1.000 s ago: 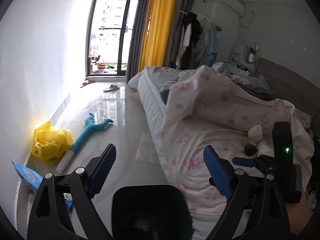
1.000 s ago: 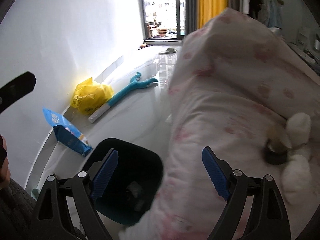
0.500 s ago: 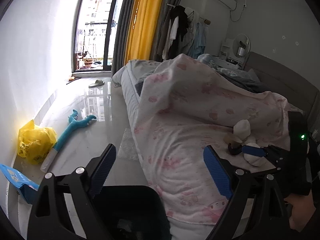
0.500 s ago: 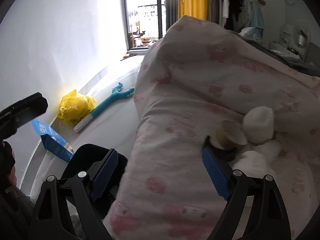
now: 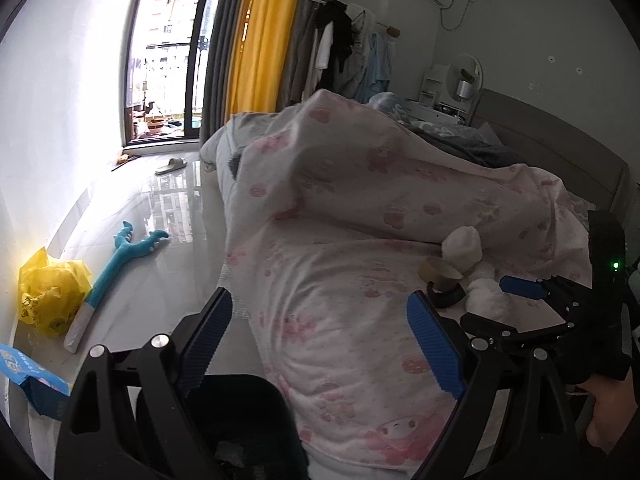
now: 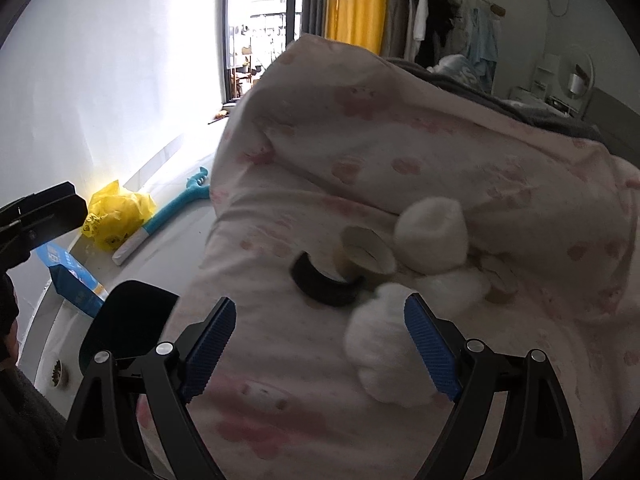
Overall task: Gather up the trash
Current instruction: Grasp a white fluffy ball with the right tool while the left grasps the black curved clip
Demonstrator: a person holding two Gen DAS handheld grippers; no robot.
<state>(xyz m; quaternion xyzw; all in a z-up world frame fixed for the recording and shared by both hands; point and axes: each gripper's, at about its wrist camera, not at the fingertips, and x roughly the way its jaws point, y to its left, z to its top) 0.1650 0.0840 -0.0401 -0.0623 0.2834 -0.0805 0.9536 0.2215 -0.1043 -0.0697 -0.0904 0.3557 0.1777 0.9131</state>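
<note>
Right wrist view looks down on the pink blanket (image 6: 460, 152) spread over the bed, and the landmark on it is the black tape ring (image 6: 326, 282); the right tool (image 6: 320, 344) hovers just short of that ring with its blue pads spread wide and nothing between them; the left tool (image 5: 320, 332), seen in the left wrist view, is likewise spread and empty, set over the blanket's edge. Trash clusters at the ring: a pale paper cup (image 6: 362, 252) lies on its side touching the ring's far edge, its long axis running away from the camera and its open mouth tilted up toward the lens; three crumpled white tissue wads (image 6: 432, 238) sit just beside the ring on its right, one nearest the right tool; a small brownish tape roll (image 6: 500, 284) lies beyond them, farther right of the ring. Left of the ring, down off the bed, stands a black bin (image 6: 128, 320); something pale shows inside it in the left wrist view, too dim to name. My judgement: collection on the bed has barely begun, every piece by the ring remains to be lifted and carried to the bin. On the floor far left of the ring lie a yellow bag (image 6: 116, 216), a blue packet (image 6: 72, 280) and a teal long-handled tool (image 6: 176, 208); whether these count as trash I cannot tell.
</note>
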